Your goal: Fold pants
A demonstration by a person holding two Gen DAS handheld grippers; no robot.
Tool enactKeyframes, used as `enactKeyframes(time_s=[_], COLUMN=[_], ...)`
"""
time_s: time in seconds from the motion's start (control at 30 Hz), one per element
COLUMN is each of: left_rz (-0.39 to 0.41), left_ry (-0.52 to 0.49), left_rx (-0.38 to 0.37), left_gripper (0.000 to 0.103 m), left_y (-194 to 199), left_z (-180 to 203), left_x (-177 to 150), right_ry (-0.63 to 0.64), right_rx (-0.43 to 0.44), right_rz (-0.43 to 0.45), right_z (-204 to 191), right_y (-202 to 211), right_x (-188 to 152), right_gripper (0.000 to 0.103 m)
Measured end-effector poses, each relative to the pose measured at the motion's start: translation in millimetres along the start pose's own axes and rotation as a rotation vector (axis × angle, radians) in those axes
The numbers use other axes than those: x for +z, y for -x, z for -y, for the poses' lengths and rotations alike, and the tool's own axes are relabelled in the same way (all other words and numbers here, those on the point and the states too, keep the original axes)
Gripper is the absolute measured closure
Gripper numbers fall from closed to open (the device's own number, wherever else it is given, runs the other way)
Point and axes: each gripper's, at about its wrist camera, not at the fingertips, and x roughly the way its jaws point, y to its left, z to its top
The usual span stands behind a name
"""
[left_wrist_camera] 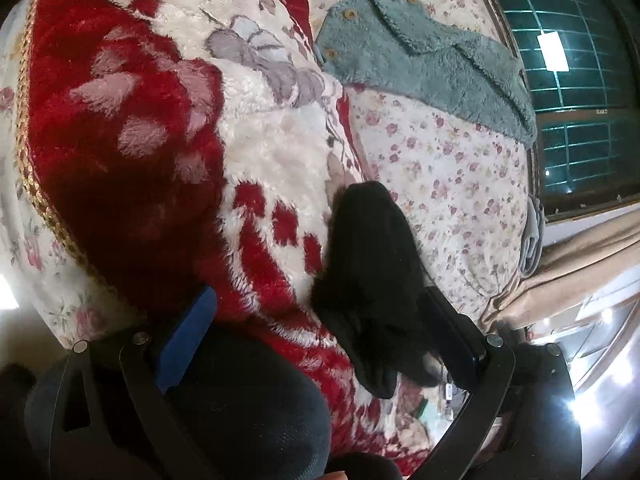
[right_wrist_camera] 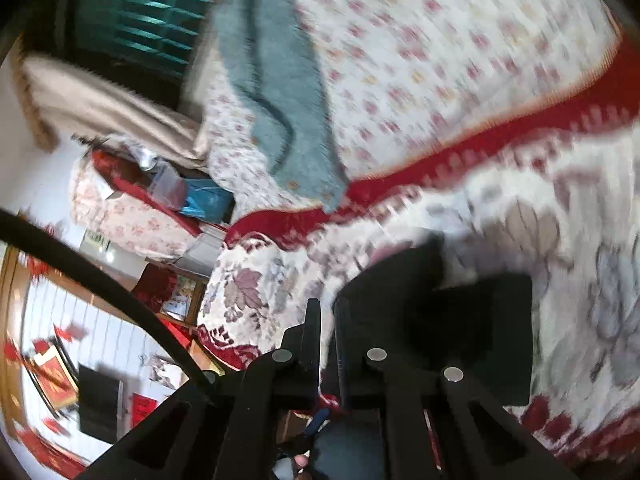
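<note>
Item: black pants [left_wrist_camera: 368, 264], dark fleecy cloth, lying on a plush red-and-white blanket [left_wrist_camera: 132, 152] spread over a bed. In the left wrist view the visible strip runs lengthwise away from the camera, its narrow rounded end pointing up the frame toward the blanket's edge, its wider end bunched near the tongs. In the right wrist view the same cloth [right_wrist_camera: 452, 320] hangs as a dark, flat, blurred panel right of the tips.

Left gripper [left_wrist_camera: 316, 332]: fingers spread wide, tilted downward over the bed. The blue pad [left_wrist_camera: 188, 336] stands clear on the left above the blanket; the right finger [left_wrist_camera: 452, 340] lies against the side of the pants. The pads do not press the cloth together.

Right gripper [right_wrist_camera: 328, 332]: black fingers drawn nearly together, only a thin slit between them. Cloth seems pinched there, but blur and dark colour leave the grip uncertain. Pointed downward across the bed.

Surroundings: floral sheet [left_wrist_camera: 448, 168] beyond the blanket's right edge, largely bare. Teal fleece garment [left_wrist_camera: 420, 64] with wooden buttons lies farther off on the sheet, well apart from the pants. Window with grille [left_wrist_camera: 576, 48] and beige curtain [left_wrist_camera: 580, 264] border the bed's far side.
</note>
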Motion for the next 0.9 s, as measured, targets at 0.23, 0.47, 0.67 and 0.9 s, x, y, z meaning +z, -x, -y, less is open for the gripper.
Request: enactKeyframes(time_s=[0.23, 0.47, 0.67, 0.9], left_rz=[-0.009, -0.012, -0.015, -0.019], left_ry=[-0.004, -0.003, -0.004, -0.005], left_rx=[0.003, 0.009, 0.009, 0.011], left_gripper=[0.002, 0.002, 0.002, 0.002], left_y=[-0.5, -2.5, -3.5, -3.7], left_z=[0.9, 1.5, 1.7, 0.5], left_x=[-2.6, -2.5, -1.7, -1.3], right_ry=[-0.352, -0.422, -0.470, -0.446], right_rx=[0.036, 0.018, 0.146, 0.183], right_rz=[0.077, 0.171, 0.102, 0.101], right_z=[106.3, 121.5, 129.8, 138.3], right_y=[-4.1, 33.0, 8.9, -16.4], right_x=[-41.5, -72.2, -81.8, -78.9], right_gripper=[0.085, 0.021, 0.022, 0.030])
